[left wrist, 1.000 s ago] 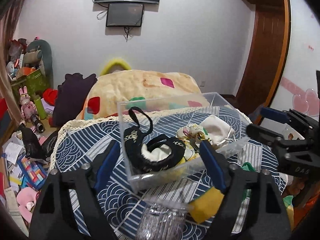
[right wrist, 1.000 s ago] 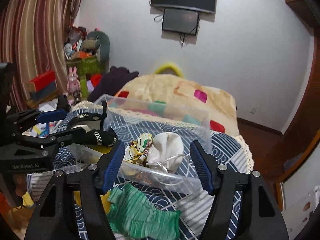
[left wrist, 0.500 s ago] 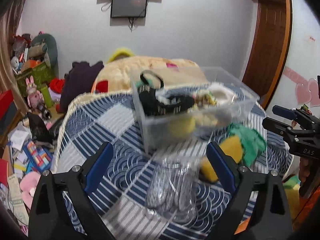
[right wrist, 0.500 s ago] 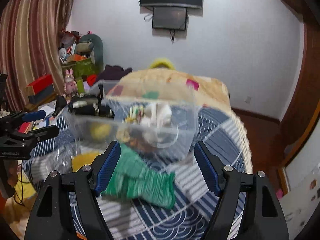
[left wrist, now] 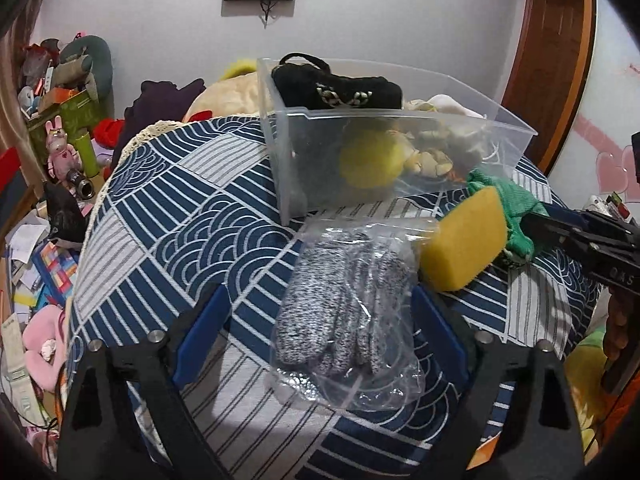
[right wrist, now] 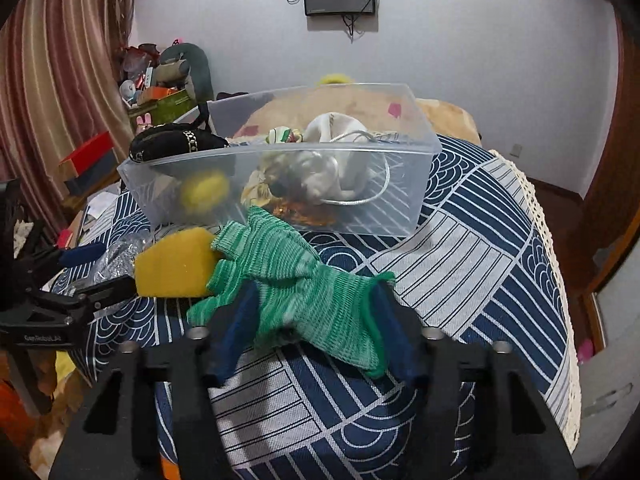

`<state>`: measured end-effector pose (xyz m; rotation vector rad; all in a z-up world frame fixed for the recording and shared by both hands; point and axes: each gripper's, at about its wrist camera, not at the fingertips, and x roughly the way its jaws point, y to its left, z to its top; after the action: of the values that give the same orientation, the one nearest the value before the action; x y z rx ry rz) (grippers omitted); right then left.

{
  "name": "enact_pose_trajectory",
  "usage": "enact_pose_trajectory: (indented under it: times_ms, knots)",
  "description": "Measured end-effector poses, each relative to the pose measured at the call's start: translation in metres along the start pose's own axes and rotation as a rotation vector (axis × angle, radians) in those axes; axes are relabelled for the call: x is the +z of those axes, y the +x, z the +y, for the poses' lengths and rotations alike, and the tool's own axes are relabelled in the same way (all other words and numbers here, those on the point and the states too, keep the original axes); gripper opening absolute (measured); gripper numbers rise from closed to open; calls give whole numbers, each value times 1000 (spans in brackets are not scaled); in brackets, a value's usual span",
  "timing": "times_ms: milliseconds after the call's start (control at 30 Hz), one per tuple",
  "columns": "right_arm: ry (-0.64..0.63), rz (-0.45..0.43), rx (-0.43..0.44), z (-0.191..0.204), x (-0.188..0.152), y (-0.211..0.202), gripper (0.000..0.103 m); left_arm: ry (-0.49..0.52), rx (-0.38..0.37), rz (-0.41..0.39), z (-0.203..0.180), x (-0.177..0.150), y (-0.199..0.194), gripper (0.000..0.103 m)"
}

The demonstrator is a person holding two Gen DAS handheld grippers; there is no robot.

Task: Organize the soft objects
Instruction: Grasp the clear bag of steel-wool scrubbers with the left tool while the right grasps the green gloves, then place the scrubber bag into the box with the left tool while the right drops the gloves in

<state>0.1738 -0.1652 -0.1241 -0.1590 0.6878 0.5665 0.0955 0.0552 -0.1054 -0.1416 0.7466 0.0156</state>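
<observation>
A clear plastic bin (left wrist: 400,152) (right wrist: 280,184) stands on the blue patterned table and holds a black pouch (left wrist: 340,88), a yellow ball (left wrist: 370,160) and a white drawstring bag (right wrist: 336,148). In front of it lie grey gloves in a clear plastic bag (left wrist: 344,312), a yellow sponge (left wrist: 464,240) (right wrist: 176,264) and a green glove (right wrist: 296,288) (left wrist: 508,208). My left gripper (left wrist: 320,336) is open, its fingers on either side of the bagged gloves. My right gripper (right wrist: 316,328) is open around the green glove.
The round table (left wrist: 180,216) has a lace-edged cloth. A bed with a yellow patterned blanket (right wrist: 444,112) lies behind. Toys, boxes and papers (left wrist: 44,184) clutter the floor at the left. A wooden door (left wrist: 552,52) is at the right.
Both grippers have come down and forward from above the bin. The left now straddles the bagged gloves; the right now straddles the green glove.
</observation>
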Motion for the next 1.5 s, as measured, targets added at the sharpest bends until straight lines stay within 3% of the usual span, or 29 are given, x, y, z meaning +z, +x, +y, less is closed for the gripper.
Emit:
enact_pose_trajectory:
  times_ms: [67,167,267,433,733,1033,1500]
  knots:
    - [7,3,7,-3,-1,-1,28,7,-12,7,-2,-2,2,71]
    - [28,-4,20,-8,-1,-3,15,20,-17,-7,-5,-4,-1,55]
    - [39,-22,14,-11,-3,-9,12,38,-11,-15,-9,-6,-5,43]
    - [53,-63,1,-17,-3,-23,9,23,-13,-33,-6,-5,-14,32]
    - [59,-144,-22,-20,5,-48,9,10,-15,-116,-4,8,-48,30]
    - [33,-209,-36,-15,18,-65,9,29,-43,-234,-16,40,-82,30]
    - [19,-317,-59,-8,62,-74,9,74,-58,-314,-44,88,-85,30]
